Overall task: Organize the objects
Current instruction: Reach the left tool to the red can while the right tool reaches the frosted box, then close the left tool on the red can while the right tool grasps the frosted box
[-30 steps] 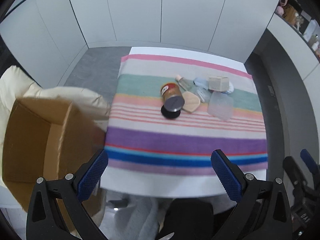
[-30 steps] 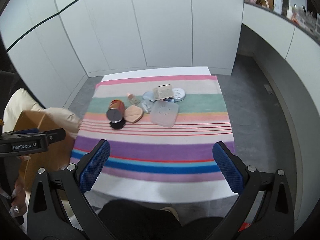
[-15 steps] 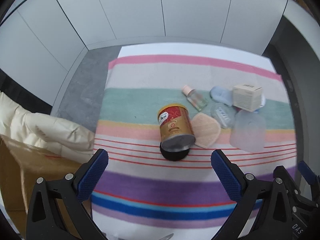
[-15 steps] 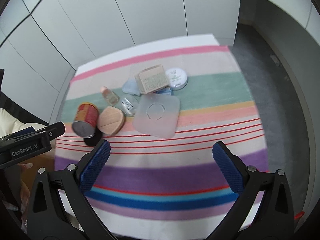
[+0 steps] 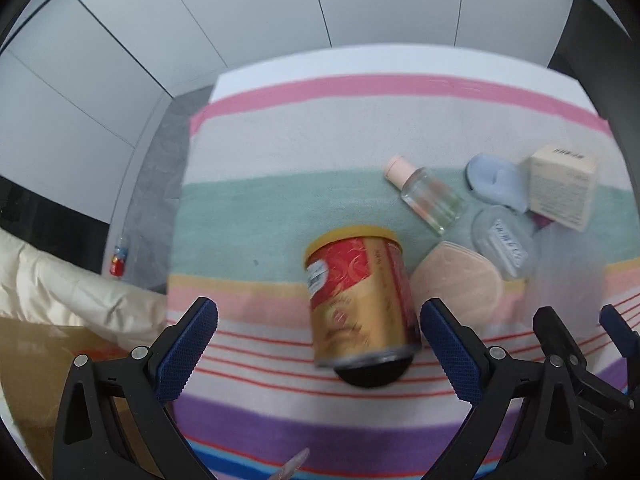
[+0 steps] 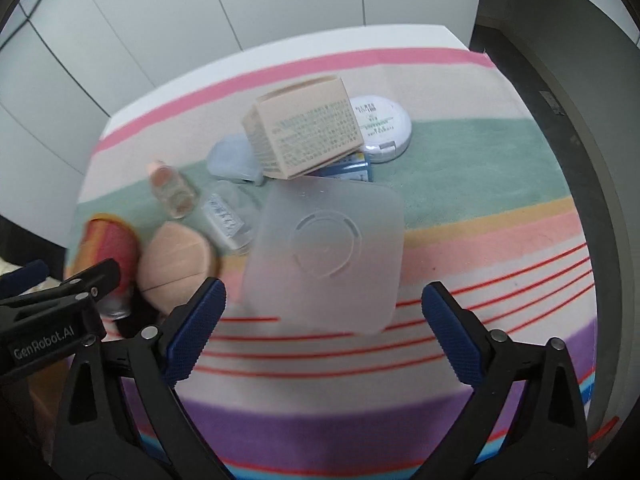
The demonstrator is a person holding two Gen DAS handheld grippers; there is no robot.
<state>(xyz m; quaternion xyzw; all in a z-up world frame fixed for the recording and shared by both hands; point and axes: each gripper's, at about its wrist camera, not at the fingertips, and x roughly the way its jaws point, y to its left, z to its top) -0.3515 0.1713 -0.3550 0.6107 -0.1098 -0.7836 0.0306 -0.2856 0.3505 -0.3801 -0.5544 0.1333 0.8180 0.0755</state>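
A red-and-gold can [image 5: 360, 300] lies on its side on the striped cloth [image 5: 280, 152]. Its long axis runs from near to far in the left wrist view: the yellow-rimmed end points away toward the white cabinet doors [image 5: 240, 20], and the metal end faces the camera, resting against a black round lid [image 5: 370, 374]. The left gripper [image 5: 318, 354] hovers with its jaws spread wide on either side of the can's near end, holding nothing.

Just right of the can lies a beige makeup sponge [image 5: 456, 280], its pointed tip toward the can's far right. Beyond the sponge a small clear bottle with a pink cap [image 5: 424, 194] lies slanted, cap pointing up-left, away from the can. Right of the bottle sit a pale blue case [image 5: 496, 182] and a clear round container [image 5: 502, 242], then a beige carton [image 6: 306, 132], tilted and propped on the things beneath it. Behind the carton is a white round compact [image 6: 382, 126].

A frosted square lid [image 6: 324, 248] lies flat, right of the sponge. The right gripper [image 6: 322, 330] hangs over its near edge, jaws wide apart and empty.

Left of the can, beyond the cloth's edge, are a cream cushion [image 5: 60, 284] and a cardboard box [image 5: 32, 380].
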